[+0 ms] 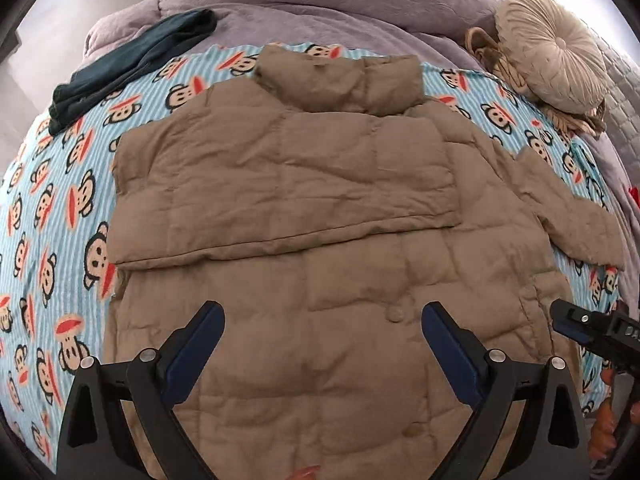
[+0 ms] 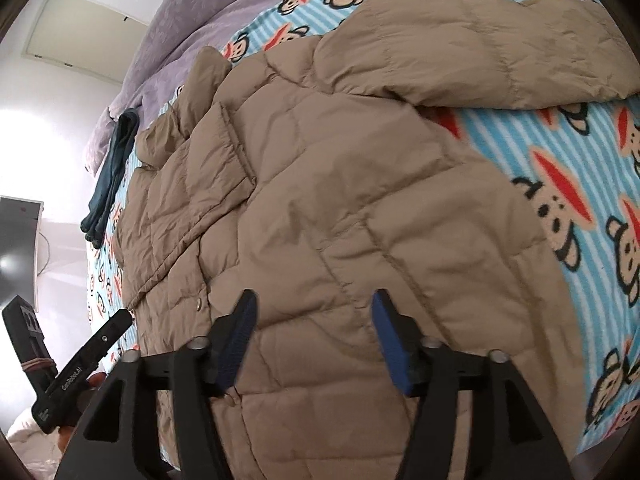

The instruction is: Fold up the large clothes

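Observation:
A tan quilted puffer jacket [image 1: 304,184] lies flat on the bed, collar [image 1: 340,76] at the far end. One sleeve [image 1: 280,216] is folded across its chest; the other sleeve [image 1: 572,216] sticks out to the right. My left gripper [image 1: 322,311] hangs open over the jacket's lower half, nothing between its fingers. In the right wrist view the jacket [image 2: 320,208] fills the middle and the free sleeve [image 2: 480,48] lies at the top. My right gripper [image 2: 314,300] is open above the jacket's hem side, holding nothing. One finger [image 1: 568,320] of it shows at the left wrist view's right edge.
A striped blue blanket with monkey faces [image 1: 48,200] lies under the jacket, on a purple cover [image 1: 340,4]. A dark teal garment [image 1: 128,64] lies at the far left. A round beige cushion [image 1: 548,48] sits at the far right. The bed drops off at the left [image 2: 60,240].

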### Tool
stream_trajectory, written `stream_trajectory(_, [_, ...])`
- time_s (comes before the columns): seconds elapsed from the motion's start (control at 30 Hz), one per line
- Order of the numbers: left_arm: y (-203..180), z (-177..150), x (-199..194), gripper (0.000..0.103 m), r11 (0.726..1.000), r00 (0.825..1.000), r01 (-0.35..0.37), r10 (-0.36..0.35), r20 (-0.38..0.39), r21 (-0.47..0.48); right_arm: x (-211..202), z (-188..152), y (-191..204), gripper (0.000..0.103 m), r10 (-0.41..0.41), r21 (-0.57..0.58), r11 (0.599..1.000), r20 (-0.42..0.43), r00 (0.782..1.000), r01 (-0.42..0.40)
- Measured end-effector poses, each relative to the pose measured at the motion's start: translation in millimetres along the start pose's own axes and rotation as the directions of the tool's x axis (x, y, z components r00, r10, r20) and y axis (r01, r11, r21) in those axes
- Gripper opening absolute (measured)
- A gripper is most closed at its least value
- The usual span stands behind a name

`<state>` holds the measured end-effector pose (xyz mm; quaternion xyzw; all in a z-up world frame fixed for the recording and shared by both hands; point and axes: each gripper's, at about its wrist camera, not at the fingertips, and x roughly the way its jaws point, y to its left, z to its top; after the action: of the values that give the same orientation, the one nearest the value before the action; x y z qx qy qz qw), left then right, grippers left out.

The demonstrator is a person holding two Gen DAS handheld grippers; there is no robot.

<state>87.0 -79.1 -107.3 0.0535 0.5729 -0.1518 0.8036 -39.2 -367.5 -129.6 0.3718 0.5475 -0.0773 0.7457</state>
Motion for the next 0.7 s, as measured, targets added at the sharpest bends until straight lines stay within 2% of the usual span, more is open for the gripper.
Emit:
stream_trajectory(0.07, [-9.1, -1.5, -1.3, 0.099, 1.0, 1.0, -0.002, 0.002, 0.003, 0.001, -4.3, 1.8, -3.5, 0.082, 0.012, 0.001, 1.0, 0.006, 1.0, -0.012])
stream_trajectory(0.23, [-32.5, -2.8, 3.1, 0.099, 1.0, 1.0, 0.001, -0.001, -0.022, -0.004, -17.0, 9.6, -13.4, 0.086, 0.025, -0.009, 1.0, 0.021, 0.999, -0.025])
stream_trajectory(0.57, [-61.7, 0.2, 12.7, 0.099, 1.0, 0.998, -0.025, 0.025, -0.049, 0.002, -27.8, 23.3, -45.5, 0.088, 0.056, 0.036, 0.998, 0.055, 0.997, -0.058])
stream_trajectory(0.7, [-68.8, 3.1, 15.7, 0.099, 0.999, 0.998, -0.043, 0.044, -0.051, 0.014, -31.1, 28.8, -54.6, 0.088, 0.059, 0.049, 0.997, 0.095, 0.994, -0.064])
